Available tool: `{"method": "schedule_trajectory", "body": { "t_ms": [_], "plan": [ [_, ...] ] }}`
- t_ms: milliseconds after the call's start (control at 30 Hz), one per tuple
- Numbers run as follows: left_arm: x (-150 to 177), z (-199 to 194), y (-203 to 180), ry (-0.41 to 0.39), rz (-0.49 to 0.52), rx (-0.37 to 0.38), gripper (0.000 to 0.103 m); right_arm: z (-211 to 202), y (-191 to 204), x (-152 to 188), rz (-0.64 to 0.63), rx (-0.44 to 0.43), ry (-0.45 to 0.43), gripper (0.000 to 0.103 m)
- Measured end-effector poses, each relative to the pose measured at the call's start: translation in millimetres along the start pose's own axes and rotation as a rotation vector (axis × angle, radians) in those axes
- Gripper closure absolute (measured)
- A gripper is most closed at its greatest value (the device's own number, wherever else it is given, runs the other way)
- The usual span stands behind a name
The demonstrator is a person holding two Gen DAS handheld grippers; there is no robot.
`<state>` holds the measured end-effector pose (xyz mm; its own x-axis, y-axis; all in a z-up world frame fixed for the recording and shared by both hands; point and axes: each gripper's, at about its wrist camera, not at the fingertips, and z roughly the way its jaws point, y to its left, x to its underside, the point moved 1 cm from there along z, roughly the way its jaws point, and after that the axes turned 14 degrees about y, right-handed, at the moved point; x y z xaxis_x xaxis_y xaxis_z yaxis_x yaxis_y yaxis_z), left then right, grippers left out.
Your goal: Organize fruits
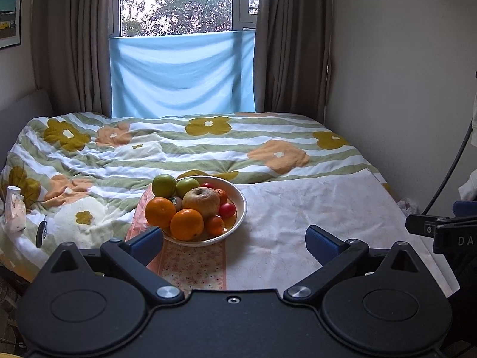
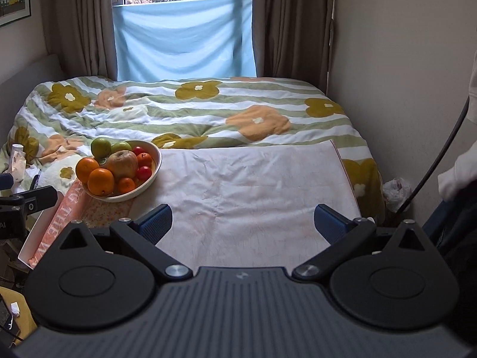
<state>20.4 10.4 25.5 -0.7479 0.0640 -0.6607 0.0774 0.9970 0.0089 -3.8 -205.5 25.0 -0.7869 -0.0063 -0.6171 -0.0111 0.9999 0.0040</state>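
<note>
A white bowl [image 1: 240, 205] piled with fruit sits on a book on the bed: two oranges [image 1: 187, 224], green apples [image 1: 163, 185], a large yellowish apple [image 1: 201, 201], small red tomatoes [image 1: 227, 209] and a small mandarin [image 1: 215, 225]. My left gripper [image 1: 235, 243] is open and empty, just in front of the bowl. In the right wrist view the bowl [image 2: 155, 164] is at the left. My right gripper [image 2: 243, 222] is open and empty above the pale cloth [image 2: 253, 185], to the right of the bowl.
A floral quilt [image 1: 179, 143] covers the bed. The bowl rests on a pink book [image 2: 64, 211]. A small carton [image 1: 15, 208] lies at the bed's left edge. The wall [image 1: 402, 89] runs along the right. A cable [image 2: 438, 158] hangs at the right.
</note>
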Motion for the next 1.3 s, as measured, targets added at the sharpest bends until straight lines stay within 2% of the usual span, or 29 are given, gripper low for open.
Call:
{"method": "schedule_trajectory", "body": {
  "t_ms": [1300],
  "plan": [
    [2.7,-3.6,-6.6,0.001,0.017,-0.010,0.000,-0.2,-6.4,3.2,0.028,0.006,0.012,0.000]
  ]
}}
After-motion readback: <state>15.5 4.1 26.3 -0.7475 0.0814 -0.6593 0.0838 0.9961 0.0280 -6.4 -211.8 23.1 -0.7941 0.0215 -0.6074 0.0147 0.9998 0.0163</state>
